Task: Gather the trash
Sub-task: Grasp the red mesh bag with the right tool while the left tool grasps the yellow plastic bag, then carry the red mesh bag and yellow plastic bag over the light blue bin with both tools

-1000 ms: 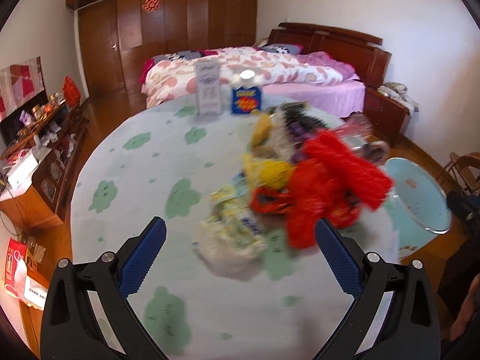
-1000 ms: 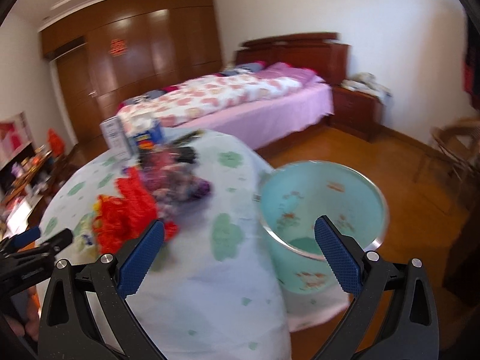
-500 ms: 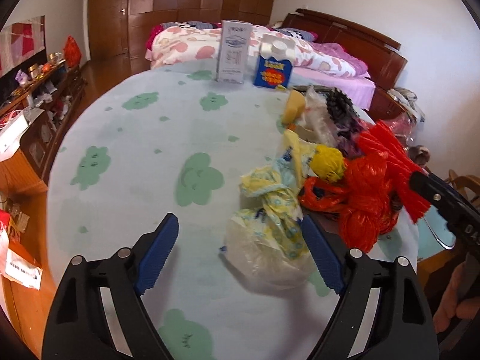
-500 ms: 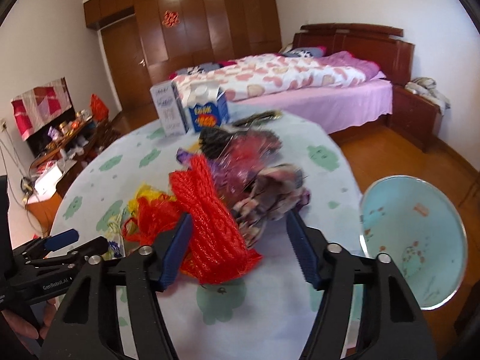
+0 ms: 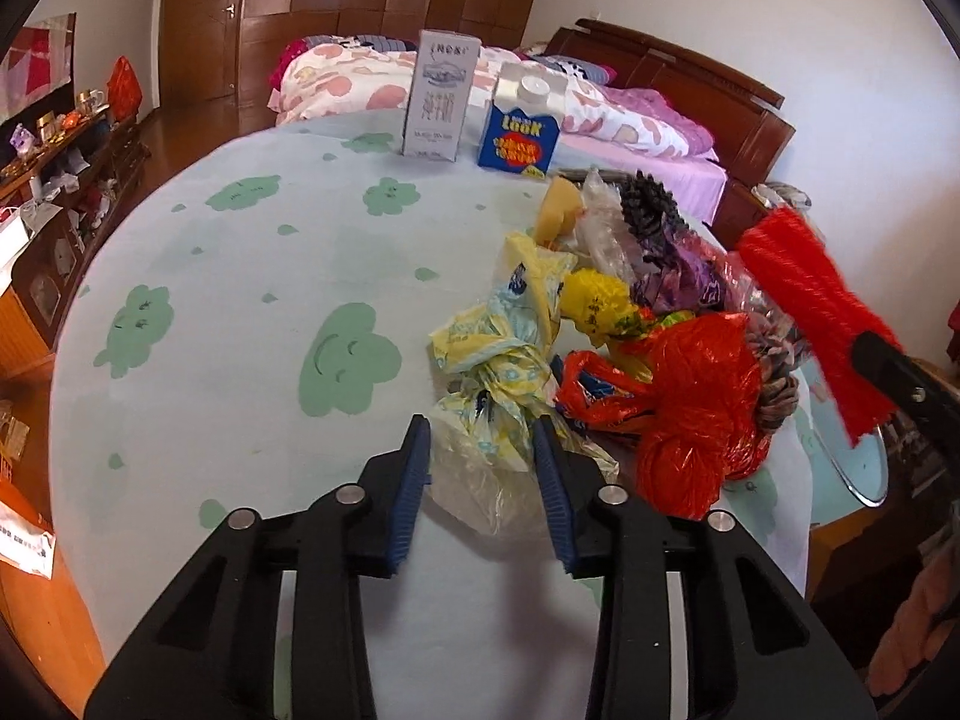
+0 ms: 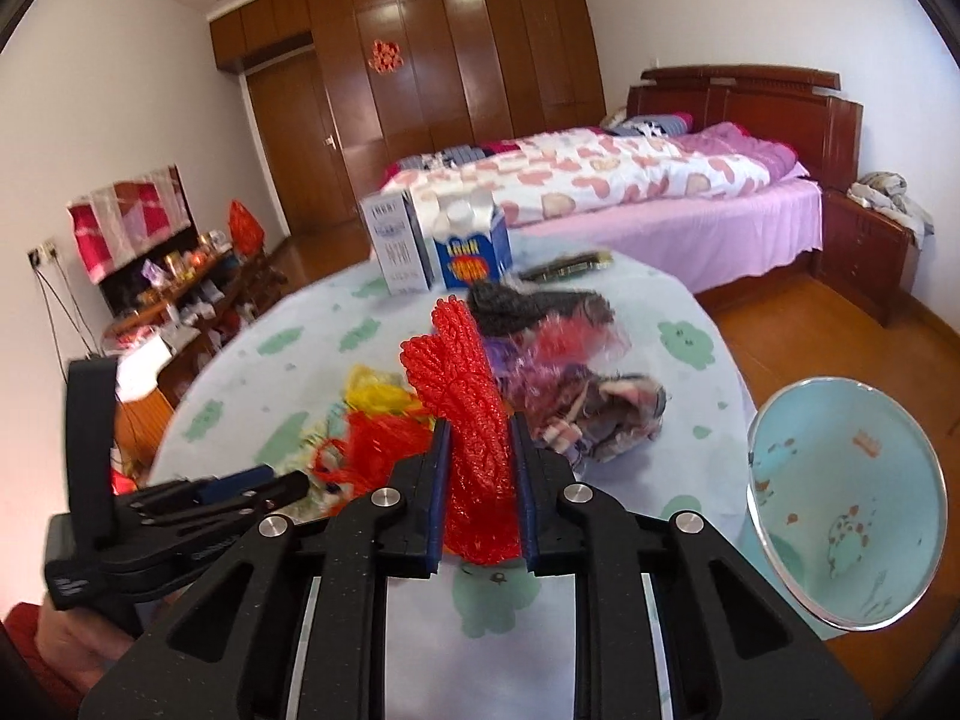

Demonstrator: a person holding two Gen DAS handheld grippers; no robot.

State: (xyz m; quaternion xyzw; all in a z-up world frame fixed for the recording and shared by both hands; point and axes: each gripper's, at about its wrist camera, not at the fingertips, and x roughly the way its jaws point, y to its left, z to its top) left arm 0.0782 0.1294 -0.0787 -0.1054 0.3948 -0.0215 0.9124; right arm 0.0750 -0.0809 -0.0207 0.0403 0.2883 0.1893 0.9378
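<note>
Clamping a crumpled yellow-and-clear plastic bag (image 5: pixel 489 420), the left gripper (image 5: pixel 482 456) has just been closing, and its blue pads now press the bag from both sides at the near edge of the trash heap; the bag rests on the round table (image 5: pixel 240 300) with its pale cloth of green cloud faces; the right gripper (image 6: pixel 479 468) has likewise just been closing and is now squeezed onto a red mesh net (image 6: pixel 468 396), which stands up between its pads; in the left wrist view that net shows at the right side, raised above the pile; the pile itself holds an orange-red plastic bag (image 5: pixel 696 396), a yellow wrapper (image 5: pixel 597 300), purple wrappers (image 5: pixel 678 276) and clear film, all touching one another; a grey-white carton (image 5: pixel 438 99) and a blue-and-white carton (image 5: pixel 522 120) stand upright side by side at the table's far edge; a light blue bin (image 6: pixel 846 504) sits open beside the table at the right, just off its rim; behind are a bed and wooden wardrobes
</note>
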